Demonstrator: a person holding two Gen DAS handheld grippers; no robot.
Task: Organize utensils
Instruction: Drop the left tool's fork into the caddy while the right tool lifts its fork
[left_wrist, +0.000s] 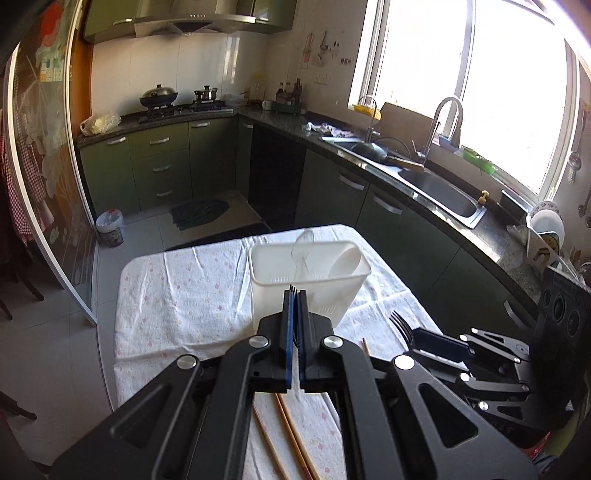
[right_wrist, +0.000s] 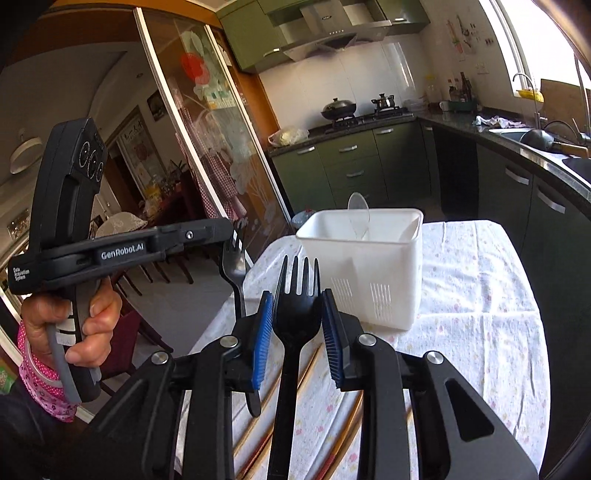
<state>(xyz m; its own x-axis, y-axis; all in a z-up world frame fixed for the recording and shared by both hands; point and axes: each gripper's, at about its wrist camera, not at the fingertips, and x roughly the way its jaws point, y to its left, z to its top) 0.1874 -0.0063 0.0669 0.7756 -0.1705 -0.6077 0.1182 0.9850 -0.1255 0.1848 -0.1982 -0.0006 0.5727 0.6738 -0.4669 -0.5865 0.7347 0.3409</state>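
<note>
— Where did the white holder (right_wrist: 364, 266) sit from the forks?
— Ahead and slightly right, on the far part of the counter (right_wrist: 480, 295). The right gripper (right_wrist: 297, 339) clasped a black fork (right_wrist: 297, 306) lengthwise, tines toward the holder, and looked nearer.
— The left gripper (left_wrist: 294, 325)?
— Clenched on a second fork (right_wrist: 233, 266), raised at the left, tines up.
</note>
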